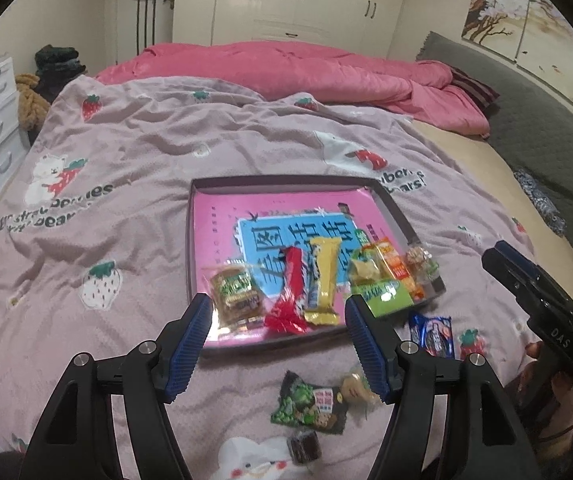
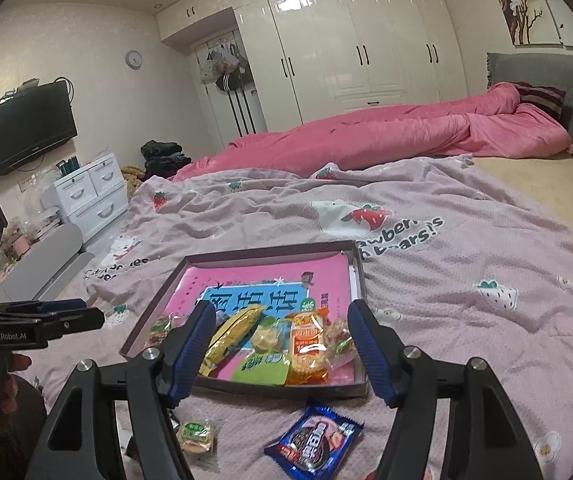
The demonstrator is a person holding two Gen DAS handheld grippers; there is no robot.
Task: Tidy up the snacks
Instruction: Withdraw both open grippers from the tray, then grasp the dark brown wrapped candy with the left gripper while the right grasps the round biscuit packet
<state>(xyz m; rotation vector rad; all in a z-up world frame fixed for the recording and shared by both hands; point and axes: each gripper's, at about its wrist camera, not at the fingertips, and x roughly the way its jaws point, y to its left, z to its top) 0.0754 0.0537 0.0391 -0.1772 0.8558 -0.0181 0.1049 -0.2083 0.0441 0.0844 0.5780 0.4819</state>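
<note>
Spread over the bed, a strawberry-print blanket carries the shallow box gathering snacks, while both grippers hang half-open and empty, seemingly choosing among strays like the blue cookie packet just outside its near rim.

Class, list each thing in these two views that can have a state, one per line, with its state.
Left gripper: jaws open, empty.
Right gripper: jaws open, empty.
Shallow box: open-topped, partly filled with snacks.
Yellow bar: in the box, sealed.
Blue cookie packet: on the blanket, outside the box.
Wardrobe doors: shut.
Television: off.
</note>
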